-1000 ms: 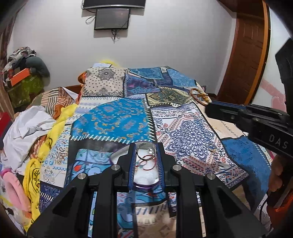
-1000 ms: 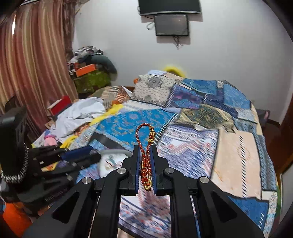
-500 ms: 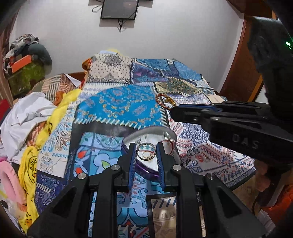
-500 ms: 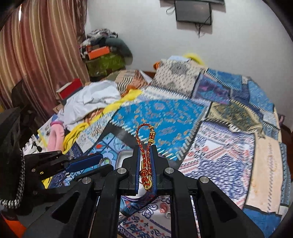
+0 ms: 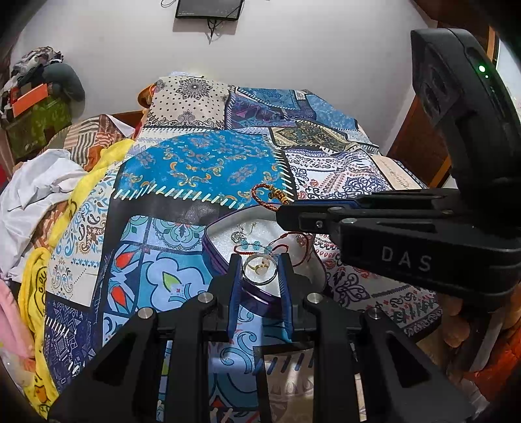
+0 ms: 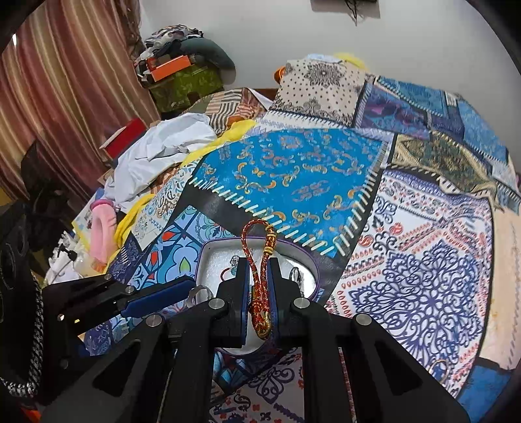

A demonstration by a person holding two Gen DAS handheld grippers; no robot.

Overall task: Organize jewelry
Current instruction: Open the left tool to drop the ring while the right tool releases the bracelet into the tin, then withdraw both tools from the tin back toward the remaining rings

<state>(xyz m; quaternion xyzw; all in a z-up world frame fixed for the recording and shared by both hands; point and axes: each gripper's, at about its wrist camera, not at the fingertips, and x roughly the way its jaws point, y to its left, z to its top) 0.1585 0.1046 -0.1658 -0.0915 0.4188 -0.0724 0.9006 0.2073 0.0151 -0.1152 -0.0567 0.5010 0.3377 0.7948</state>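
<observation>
A patchwork bedspread (image 5: 202,166) in blue, cream and navy prints covers the bed. Along its left edge lie a yellow cloth (image 5: 94,169), a crumpled white sheet (image 5: 35,188) and something pink (image 6: 102,224) (too bunched up to tell what). Against the white wall (image 5: 309,48) in the far corner stands a green box (image 6: 185,84) with an orange box (image 6: 169,68) and heaped clothes on top. Striped reddish curtains (image 6: 58,81) hang at the left, and a dark screen (image 5: 208,8) is mounted high on the wall.

Tray (image 5: 217,227) on bedspread (image 5: 202,162), clothes pile (image 5: 35,188) left (bracelets (image 5: 260,249) inside tray)
</observation>
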